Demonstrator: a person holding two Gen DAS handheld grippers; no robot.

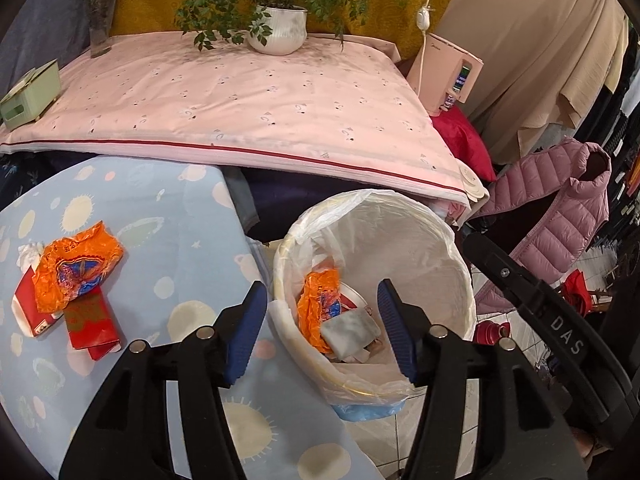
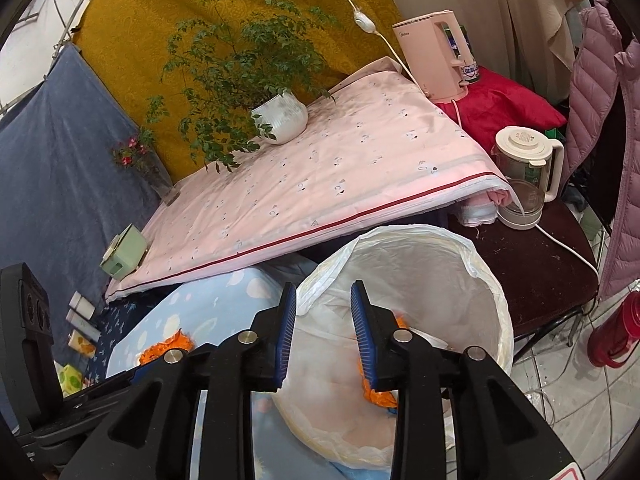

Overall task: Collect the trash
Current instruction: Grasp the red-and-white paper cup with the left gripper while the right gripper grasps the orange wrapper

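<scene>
We hold both grippers angled down over the bin (image 1: 440, 264). Left gripper (image 1: 322, 330): jaws well apart, nothing between the ribbed blue pads (image 1: 244, 332); the bin's contents show through the gap. Right gripper (image 2: 323, 334): jaws apart by a narrower gap, pads clear of the liner (image 2: 420, 264), nothing clamped.

Bin: round, lined with a thin, crinkled, translucent white plastic bag folded over the rim. Inside we see a crumpled orange wrapper (image 1: 318, 308), glossy film with a blue print, lying against a flat grey packet (image 1: 352, 330).

Still on the blue sheet (image 1: 168, 248) (soft cotton, pale circles and suns), left of the bin: a second orange wrapper (image 1: 76, 264), a white tissue wad (image 1: 30, 250) touching it, and two flat red cartons (image 1: 94, 326) partly under it.

Behind, a pink quilted pad (image 1: 248, 112) carries a ribbed white plant pot (image 1: 278, 30).
</scene>
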